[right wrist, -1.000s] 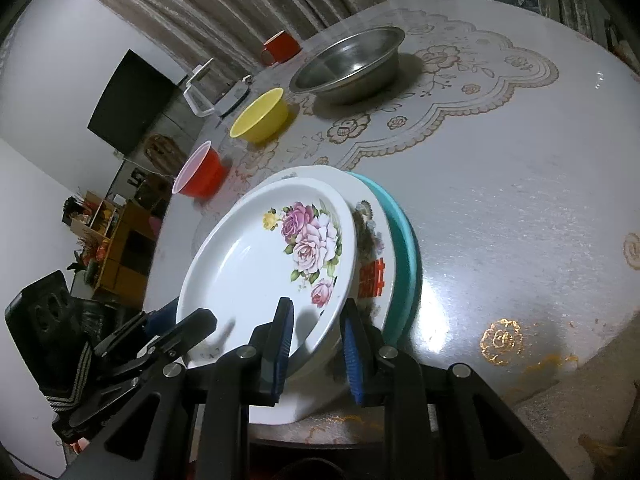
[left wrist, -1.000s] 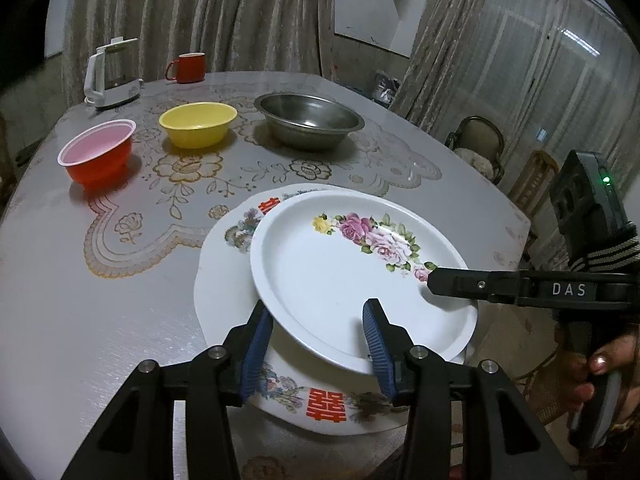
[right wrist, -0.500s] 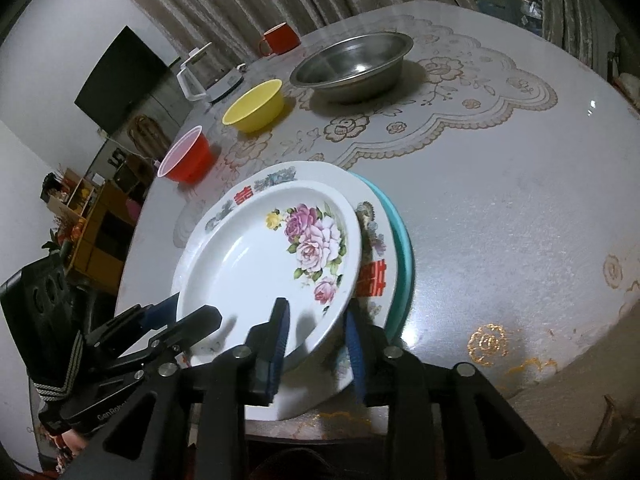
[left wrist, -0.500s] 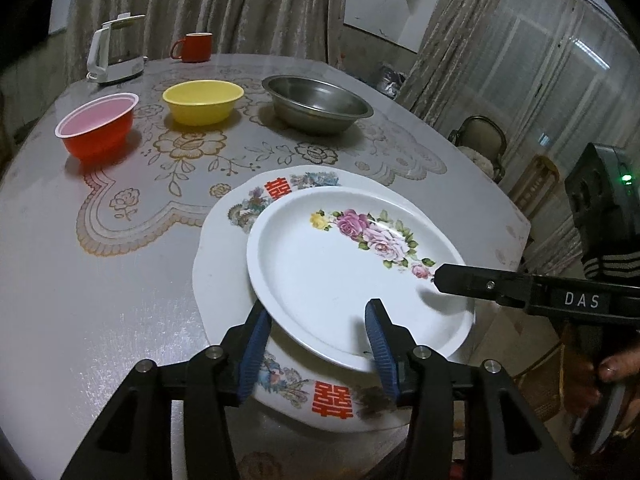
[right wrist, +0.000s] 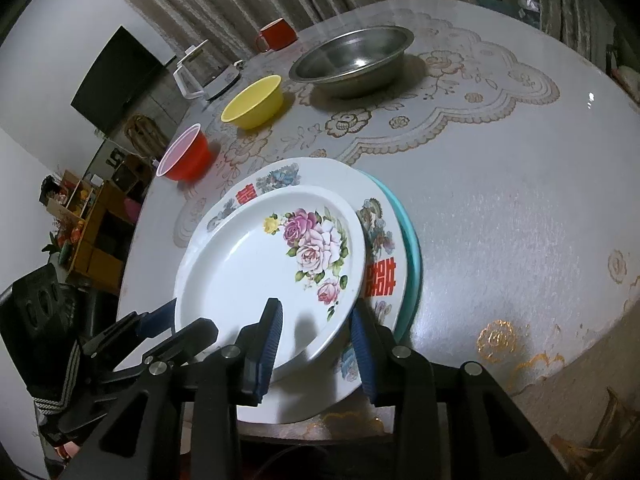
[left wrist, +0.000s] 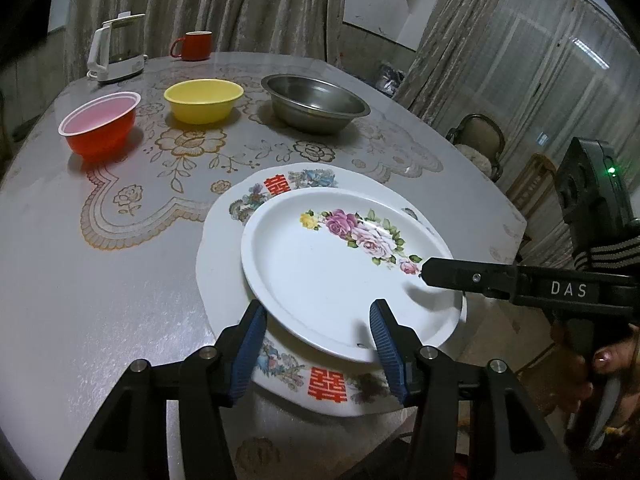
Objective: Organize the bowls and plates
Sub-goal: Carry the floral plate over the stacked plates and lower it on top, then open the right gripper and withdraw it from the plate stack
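Rose plate: white round plate with pink roses [left wrist: 340, 276], top of the stack, its near rim between both grippers' parted blue pads
Left gripper [left wrist: 316, 350]: jaws opening, released
Right gripper [right wrist: 316, 344]: jaws opening, released
Stack: on white platter with red characters [right wrist: 380, 276], over teal plate [right wrist: 412, 256]
Surface: round grey table [left wrist: 80, 280], lace cloth
Room: pale curtains [left wrist: 208, 4] behind

Rose plate [left wrist: 320, 276] atop larger plate [left wrist: 224, 248], left tool [left wrist: 318, 344] opening astride its rim (pads clear), three bowls beyond
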